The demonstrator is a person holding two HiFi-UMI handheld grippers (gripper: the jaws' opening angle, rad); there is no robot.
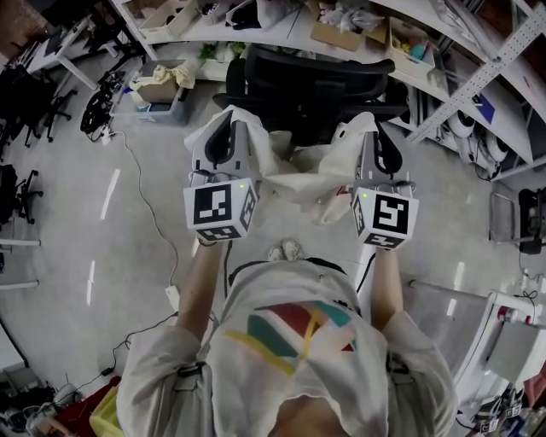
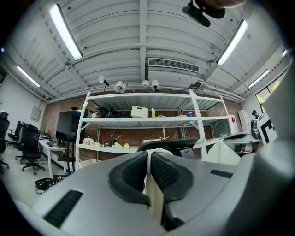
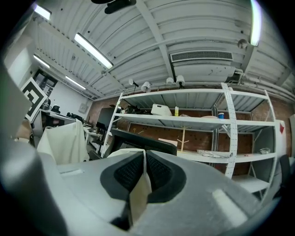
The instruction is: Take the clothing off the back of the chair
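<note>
A cream-white garment (image 1: 299,181) hangs stretched between my two grippers, in front of a black office chair (image 1: 316,81). My left gripper (image 1: 229,128) is shut on one end of the cloth, and in the left gripper view a fold of white fabric (image 2: 154,193) is pinched between the dark pads. My right gripper (image 1: 375,132) is shut on the other end, with the cloth (image 3: 138,198) clamped between its pads. The chair's black backrest (image 2: 173,145) shows just beyond the jaws, and the chair back (image 3: 143,144) appears in the right gripper view too.
Metal shelving (image 1: 358,26) with boxes and clutter stands right behind the chair. A bin with items (image 1: 158,94) sits on the floor at the left, and a cable (image 1: 158,226) runs across the floor. Desks and black chairs (image 2: 27,143) stand far left.
</note>
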